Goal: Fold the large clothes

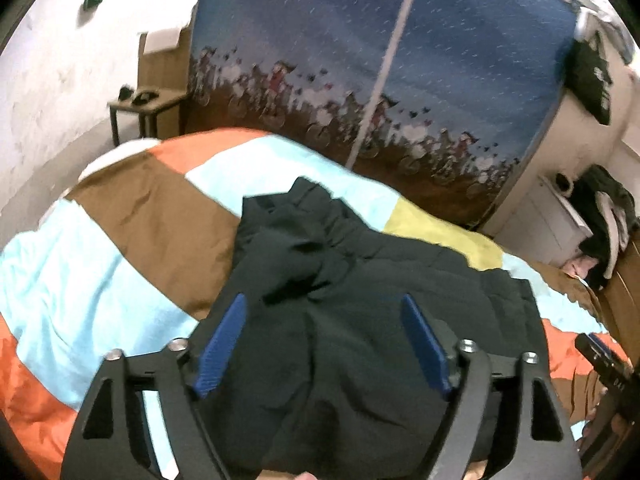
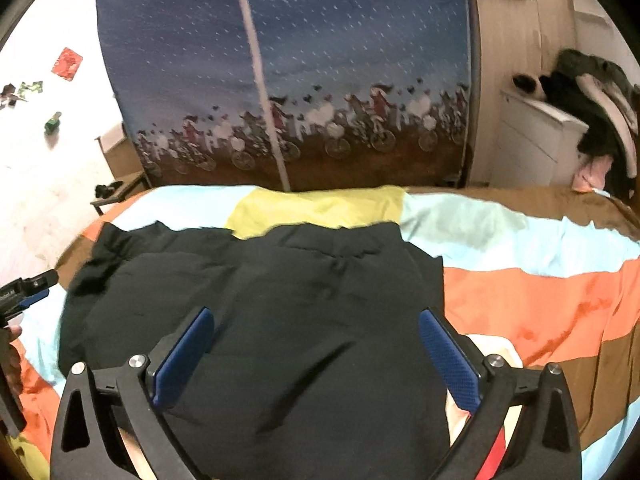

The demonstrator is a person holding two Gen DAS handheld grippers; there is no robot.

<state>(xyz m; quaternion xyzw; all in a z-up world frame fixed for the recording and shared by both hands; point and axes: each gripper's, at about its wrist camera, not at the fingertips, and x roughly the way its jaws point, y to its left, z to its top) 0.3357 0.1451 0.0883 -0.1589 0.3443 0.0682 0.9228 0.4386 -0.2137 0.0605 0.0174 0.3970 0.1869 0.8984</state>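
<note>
You are barely started: the black garment (image 2: 256,320) lies rumpled and unfolded mid-bed, bunched toward ten o'clock, while your left gripper (image 1: 324,344) and right gripper (image 2: 316,356) both gape wide, holding nothing.

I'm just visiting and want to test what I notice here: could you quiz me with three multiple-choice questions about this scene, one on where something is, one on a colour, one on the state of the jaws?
1. Where does the black garment lie?
A. on the colour-block bedspread
B. on the floor
C. on the white drawer unit

2. What colour is the bedspread patch just beyond the garment?
A. purple
B. yellow
C. white

3. How do the jaws of the left gripper and right gripper stand?
A. both shut on cloth
B. one shut
C. both open

Answers: 1 A, bedspread shows all round it. 2 B, yellow patch at its far edge. 3 C, wide gaps between blue pads.
</note>
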